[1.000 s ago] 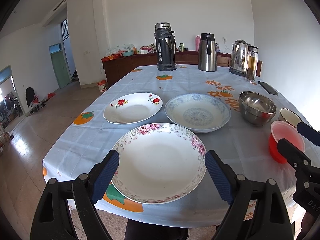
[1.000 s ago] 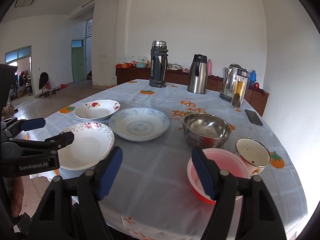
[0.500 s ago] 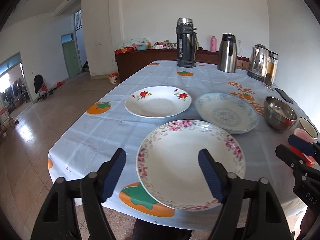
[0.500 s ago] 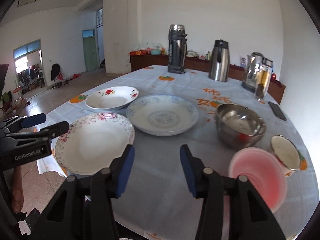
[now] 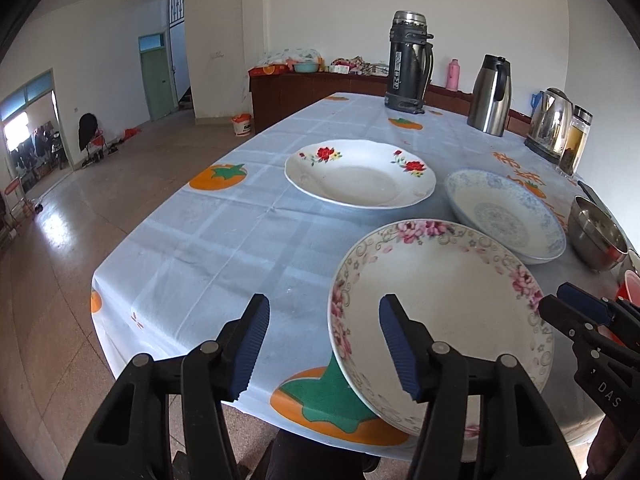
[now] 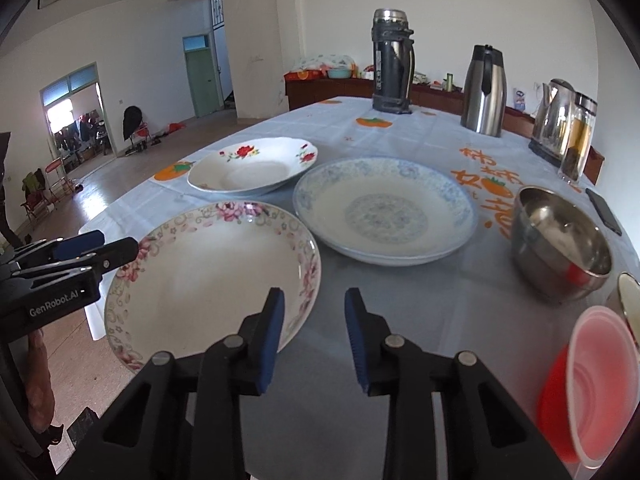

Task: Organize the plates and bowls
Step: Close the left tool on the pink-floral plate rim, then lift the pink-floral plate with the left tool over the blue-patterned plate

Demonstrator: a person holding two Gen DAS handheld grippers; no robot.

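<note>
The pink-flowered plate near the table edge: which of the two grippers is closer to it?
Neither clearly. The left gripper straddles the pink-flowered plate's left rim, and the right gripper straddles its right rim, both with jaws closing, not yet gripping.

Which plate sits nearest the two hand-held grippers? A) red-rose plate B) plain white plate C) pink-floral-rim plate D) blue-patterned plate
C: the pink-floral-rim plate lies at the near table edge, with the left hand-held gripper at its left rim and the right hand-held gripper at its right rim, while the red-rose plate and the blue-patterned plate sit farther back.
</note>
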